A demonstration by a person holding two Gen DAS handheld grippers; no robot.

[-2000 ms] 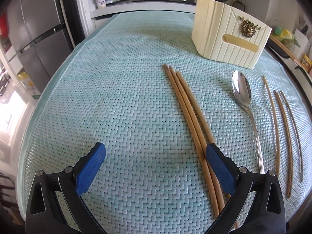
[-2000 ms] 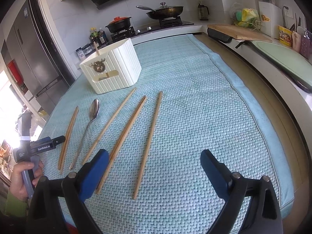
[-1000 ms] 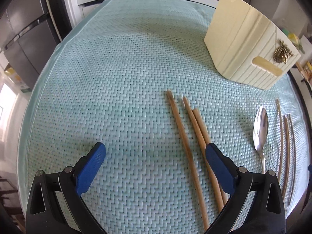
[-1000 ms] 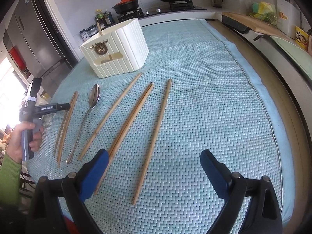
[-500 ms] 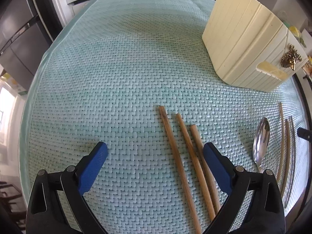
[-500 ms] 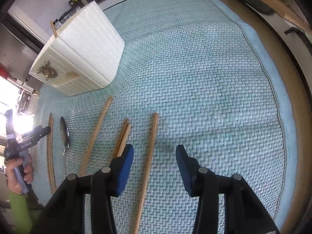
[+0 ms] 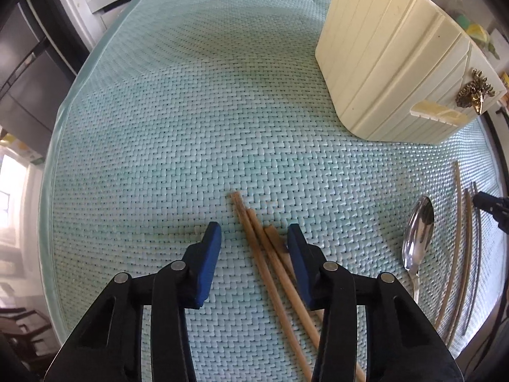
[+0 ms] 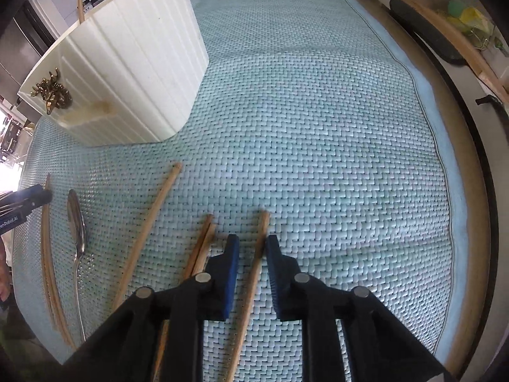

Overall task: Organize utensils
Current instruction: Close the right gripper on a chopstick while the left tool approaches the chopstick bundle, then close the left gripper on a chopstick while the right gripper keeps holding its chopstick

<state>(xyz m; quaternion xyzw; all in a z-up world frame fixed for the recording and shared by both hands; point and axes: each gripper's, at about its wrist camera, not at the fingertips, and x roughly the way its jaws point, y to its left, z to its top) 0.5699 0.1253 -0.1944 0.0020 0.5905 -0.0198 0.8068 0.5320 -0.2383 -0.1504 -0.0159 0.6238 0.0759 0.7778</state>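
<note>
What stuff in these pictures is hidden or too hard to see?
- Inside of the white holder: both views show only its outer walls; one stick pokes out.
- Lower ends of the chopsticks: left view, covered by the left tongs.
- Chopstick between the closing right tongs: whether it is pinched yet is unclear.

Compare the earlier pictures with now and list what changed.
Both grippers dropped toward the mat and narrowed. The left gripper is closing around three chopsticks; the right gripper is closing around a single chopstick. Neither yet clamps. The spoon, holder and other chopsticks stayed put.
</note>
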